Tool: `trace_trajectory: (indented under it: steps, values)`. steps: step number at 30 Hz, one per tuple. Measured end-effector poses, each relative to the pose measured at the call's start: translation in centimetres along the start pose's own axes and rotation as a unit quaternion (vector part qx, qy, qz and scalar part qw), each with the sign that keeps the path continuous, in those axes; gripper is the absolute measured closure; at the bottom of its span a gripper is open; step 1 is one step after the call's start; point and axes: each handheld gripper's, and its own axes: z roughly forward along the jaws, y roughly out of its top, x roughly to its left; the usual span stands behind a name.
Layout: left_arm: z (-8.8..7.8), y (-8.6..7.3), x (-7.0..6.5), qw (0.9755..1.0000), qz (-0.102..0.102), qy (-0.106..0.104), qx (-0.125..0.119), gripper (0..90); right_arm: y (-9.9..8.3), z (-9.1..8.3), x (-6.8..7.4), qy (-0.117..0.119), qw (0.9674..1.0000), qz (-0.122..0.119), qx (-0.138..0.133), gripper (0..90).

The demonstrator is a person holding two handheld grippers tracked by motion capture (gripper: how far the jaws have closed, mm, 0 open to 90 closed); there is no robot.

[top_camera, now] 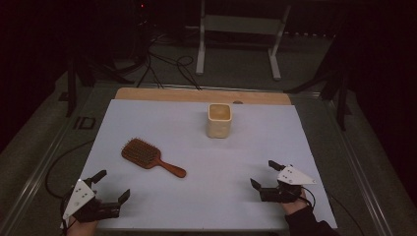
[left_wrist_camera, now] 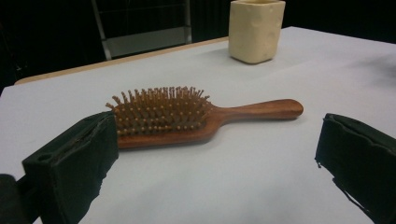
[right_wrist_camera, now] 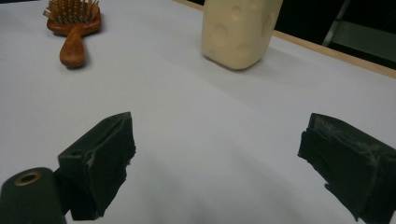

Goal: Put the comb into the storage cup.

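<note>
Left gripper [top_camera: 114, 185] sits at the near left corner of the white table sheet [top_camera: 196, 196], jaws spread wide, nothing between them. Wooden hairbrush [top_camera: 147, 156] lies flat just ahead of it, bristles up, handle pointing toward the right and near edge; apart from the jaws. In the left gripper view the brush [left_wrist_camera: 187, 116] lies crosswise beyond the jaw tips. Cream cup [top_camera: 219, 120] stands upright toward the far middle of the sheet, well apart from the brush. Right gripper [top_camera: 264, 174] rests at the near right, jaws fully apart, holding nothing, over bare sheet.
</note>
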Motion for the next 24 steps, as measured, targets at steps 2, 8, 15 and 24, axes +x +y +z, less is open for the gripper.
trace_trajectory:
  steps: [2, 8, 15, 24]
  values:
    - [0.0, 0.0, 0.0, 1.0000, -0.001, -0.003, -0.001, 0.0, 0.1, -0.1, 0.1, -0.002, 1.0000, -0.006, -0.003, 8.8]
    - [0.0, 0.4, -0.2, 1.0000, -0.001, -0.008, -0.002, 0.0, 0.1, 0.0, 0.2, -0.004, 1.0000, -0.007, -0.001, 8.8]
    - [0.5, 1.1, -0.7, 0.9999, 0.007, -0.010, 0.004, 0.0, 0.1, -0.1, 0.2, -0.003, 1.0000, -0.007, -0.001, 8.8]
    - [1.1, 1.7, -1.2, 0.9994, 0.013, -0.021, 0.024, 0.0, 0.2, 0.1, 0.2, -0.003, 1.0000, -0.008, -0.003, 8.8]
